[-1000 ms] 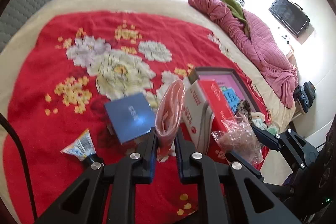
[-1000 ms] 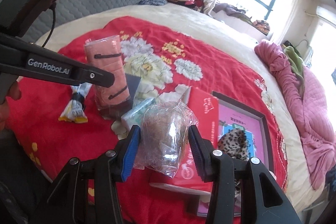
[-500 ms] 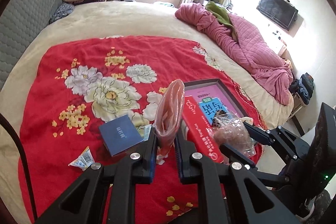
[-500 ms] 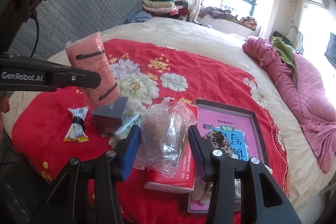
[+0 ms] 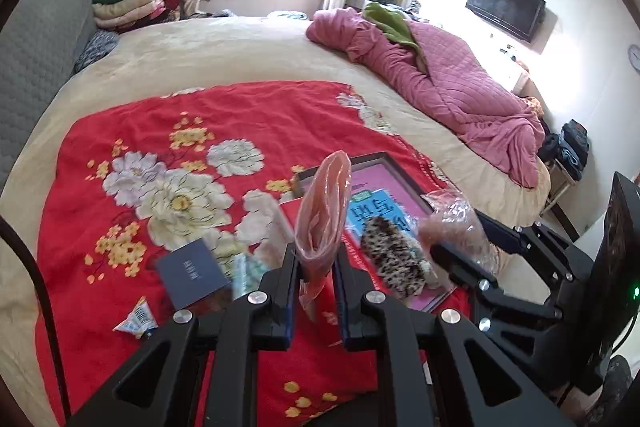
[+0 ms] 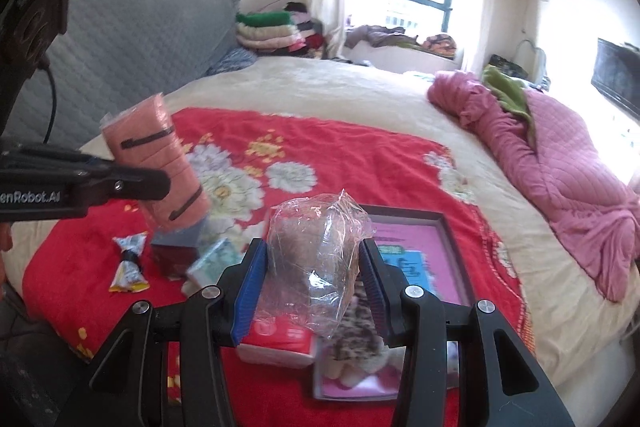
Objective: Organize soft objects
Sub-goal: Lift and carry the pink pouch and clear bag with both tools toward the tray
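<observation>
Left gripper (image 5: 316, 267) clamped on flat salmon-pink cloth pack in clear plastic (image 5: 324, 211), held upright above red floral blanket (image 5: 248, 115). Right gripper (image 6: 312, 279) closed around crinkled transparent bag with brownish soft filling (image 6: 316, 255), pads pressing both sides, bag lifted off bed. Below, on blanket: dark-framed shallow box with pink lining (image 6: 440, 227), leopard-print plush item (image 5: 394, 259) lying in it, red-and-white flat package (image 6: 280, 343) just beside box. Dark blue square booklet (image 5: 192, 273) and small twisted snack wrapper (image 5: 136, 321) left of grippers. Crumpled pink quilt (image 5: 460, 87) well apart, at far edge of bed.
</observation>
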A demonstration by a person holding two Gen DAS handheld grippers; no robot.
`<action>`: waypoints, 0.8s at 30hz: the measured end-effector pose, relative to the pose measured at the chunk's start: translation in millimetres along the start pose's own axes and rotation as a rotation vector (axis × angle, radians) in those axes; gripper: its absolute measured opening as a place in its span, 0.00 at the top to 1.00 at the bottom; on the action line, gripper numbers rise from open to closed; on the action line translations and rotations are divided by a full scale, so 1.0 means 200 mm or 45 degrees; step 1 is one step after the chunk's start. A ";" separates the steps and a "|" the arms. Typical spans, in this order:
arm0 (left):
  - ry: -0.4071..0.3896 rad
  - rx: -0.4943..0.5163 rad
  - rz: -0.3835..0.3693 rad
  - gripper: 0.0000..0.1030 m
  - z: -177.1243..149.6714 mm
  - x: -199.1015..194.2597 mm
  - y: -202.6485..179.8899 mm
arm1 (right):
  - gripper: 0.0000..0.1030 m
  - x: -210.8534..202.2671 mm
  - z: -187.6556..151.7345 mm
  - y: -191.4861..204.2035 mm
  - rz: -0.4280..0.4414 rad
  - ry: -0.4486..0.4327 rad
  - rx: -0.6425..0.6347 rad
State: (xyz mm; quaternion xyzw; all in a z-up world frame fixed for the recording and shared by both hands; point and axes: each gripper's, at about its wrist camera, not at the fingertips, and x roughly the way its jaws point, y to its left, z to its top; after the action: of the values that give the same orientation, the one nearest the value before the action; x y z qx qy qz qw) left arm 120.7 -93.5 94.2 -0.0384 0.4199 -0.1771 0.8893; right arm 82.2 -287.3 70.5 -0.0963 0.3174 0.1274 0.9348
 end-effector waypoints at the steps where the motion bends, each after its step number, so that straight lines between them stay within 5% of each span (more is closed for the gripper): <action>1: 0.001 0.012 -0.004 0.85 0.01 0.01 -0.03 | 0.53 -0.01 0.00 -0.04 -0.017 -0.006 0.015; 13: 0.058 0.126 -0.101 0.85 0.04 0.15 -0.35 | 0.53 -0.13 -0.10 -0.47 -0.151 -0.007 0.228; 24: 0.158 0.192 -0.173 0.85 0.01 0.34 -0.55 | 0.53 -0.12 -0.19 -0.58 -0.171 0.027 0.288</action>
State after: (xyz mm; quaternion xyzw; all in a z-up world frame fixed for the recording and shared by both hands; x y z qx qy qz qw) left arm 131.3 -220.0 69.3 0.0114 0.4559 -0.2701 0.8480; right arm 77.4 -411.0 66.7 -0.0128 0.3323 0.0267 0.9427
